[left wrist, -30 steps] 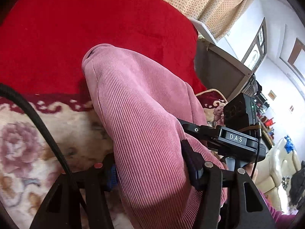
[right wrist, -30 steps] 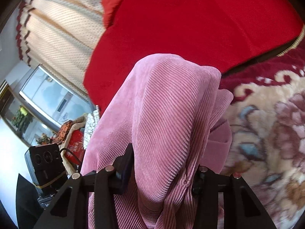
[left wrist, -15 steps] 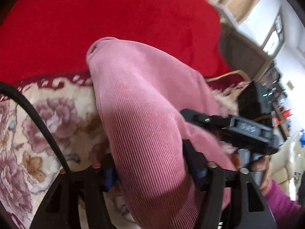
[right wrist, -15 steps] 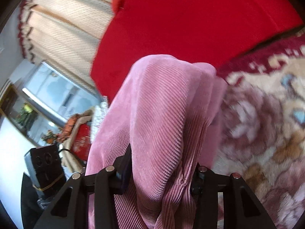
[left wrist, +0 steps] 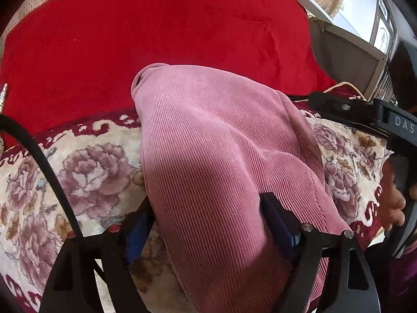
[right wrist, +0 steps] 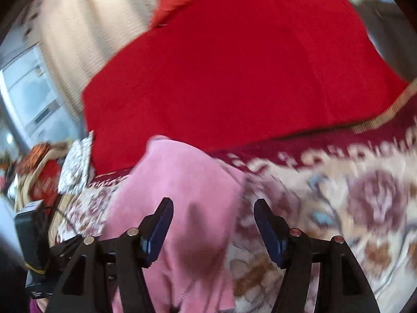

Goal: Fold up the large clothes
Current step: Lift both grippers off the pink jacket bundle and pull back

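— What is everything resting on?

— A bed, it seems, under a cream floral blanket (left wrist: 86,172) with mauve roses and a dark red scrolled border.

— And what lies directly on that?

— A bright red blanket (left wrist: 156,34) covers the far part, its lower edge meeting the scrolled border. In the right wrist view a tan braided trim (right wrist: 385,114) runs along the right side of that edge. A pink corduroy garment (left wrist: 208,156) lies down the middle of the floral blanket, its far end reaching the red one.
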Available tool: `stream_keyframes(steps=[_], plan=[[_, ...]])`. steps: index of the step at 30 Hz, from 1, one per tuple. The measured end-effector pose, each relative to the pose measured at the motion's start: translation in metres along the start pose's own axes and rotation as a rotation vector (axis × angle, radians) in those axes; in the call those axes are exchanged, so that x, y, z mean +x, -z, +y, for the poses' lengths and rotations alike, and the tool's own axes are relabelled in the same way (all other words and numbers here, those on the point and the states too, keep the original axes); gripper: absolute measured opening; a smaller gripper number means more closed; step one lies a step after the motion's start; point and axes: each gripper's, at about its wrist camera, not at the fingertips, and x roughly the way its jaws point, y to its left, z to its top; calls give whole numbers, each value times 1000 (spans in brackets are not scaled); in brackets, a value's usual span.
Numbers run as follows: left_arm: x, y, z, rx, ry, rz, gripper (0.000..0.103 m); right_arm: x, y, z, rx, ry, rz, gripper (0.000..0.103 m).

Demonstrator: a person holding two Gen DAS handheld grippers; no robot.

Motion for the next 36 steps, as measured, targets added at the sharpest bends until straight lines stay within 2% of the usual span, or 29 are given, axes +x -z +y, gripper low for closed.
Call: stream_keyframes(steps=[1, 2, 3, 4, 6, 8, 10, 13, 15, 16, 18, 21, 23, 24, 26, 28, 32, 36], plan=[[0, 1, -1, 4, -6, -3, 83, 2, -4, 6, -25, -15, 16, 59], [0, 1, -2, 8, -14, -6, 83, 8, -6, 11, -43, -40, 43, 41], [-1, 2, -4, 13, -24, -10, 83, 22, -8, 17, -56, -68, 97, 34], [-1, 3, -7, 21, -42, -16, 83, 35, -7, 21, -58, -68, 140, 33], [2, 5, -11, 39, -79, -27, 83, 77, -2, 14, -36, -28, 230, 33], [1, 7, -13, 42, -92, -41, 83, 96, -2, 7, -30, -54, 244, 35], [-5, 8, -13, 43, -100, -53, 83, 95, -6, 7, -17, -52, 252, 37], [-28, 9, -9, 28, -110, -83, 83, 69, -7, 14, -40, -39, 230, 37], [-52, 12, -7, 31, -103, -140, 83, 48, -3, 23, -65, -53, 210, 37], [-68, 15, -7, 41, -124, -179, 83, 38, 1, 27, -80, -61, 202, 37], [-84, 21, -9, 63, -185, -206, 83, 12, 13, 40, -133, -67, 185, 37], [-71, 31, -13, 98, -254, -157, 83, -8, 36, 51, -180, -81, 205, 37], [-36, 42, -20, 160, -308, -64, 83, 4, 51, 53, -189, -48, 244, 37], [-29, 44, -21, 164, -325, -53, 83, 18, 62, 50, -190, -30, 276, 37], [-37, 42, -20, 146, -334, -78, 83, 33, 74, 47, -191, -15, 280, 37], [-52, 38, -19, 139, -326, -111, 83, 28, 73, 51, -207, 4, 254, 37], [-83, 49, -20, 68, -359, -177, 83, -3, 63, 65, -230, 59, 223, 37], [-126, 66, -31, 31, -432, -268, 84, -47, 59, 84, -304, 119, 132, 37]])
